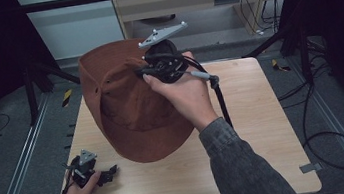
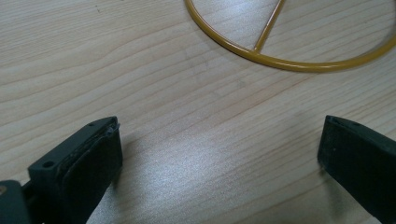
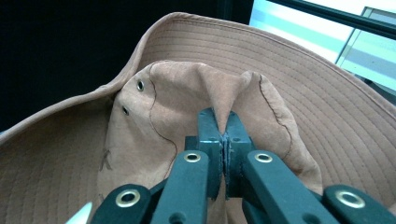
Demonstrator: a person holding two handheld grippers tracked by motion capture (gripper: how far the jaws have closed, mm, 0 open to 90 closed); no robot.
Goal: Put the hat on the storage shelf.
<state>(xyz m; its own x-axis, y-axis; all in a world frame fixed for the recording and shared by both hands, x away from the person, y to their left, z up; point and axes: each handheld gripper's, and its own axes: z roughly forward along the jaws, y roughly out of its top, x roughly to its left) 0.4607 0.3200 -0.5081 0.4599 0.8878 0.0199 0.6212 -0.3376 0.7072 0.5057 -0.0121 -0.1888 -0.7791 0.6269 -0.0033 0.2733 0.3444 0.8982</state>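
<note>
Wooden table — right gripper raised, pinching brown hat; left gripper low, agape, empty.

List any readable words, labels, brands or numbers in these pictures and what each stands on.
None: no readable text anywhere.
The brown hat carries only stitching and eyelets, no lettering.
The wooden table, the yellow wire ring and both tongs, left and right, bear no print.

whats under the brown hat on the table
Below the lifted brown fabric brimmed hat, pinched at its crown by the right gripper, only bare light wooden table shows around its edge. The hat's brim covers whatever lies directly beneath it.
</note>
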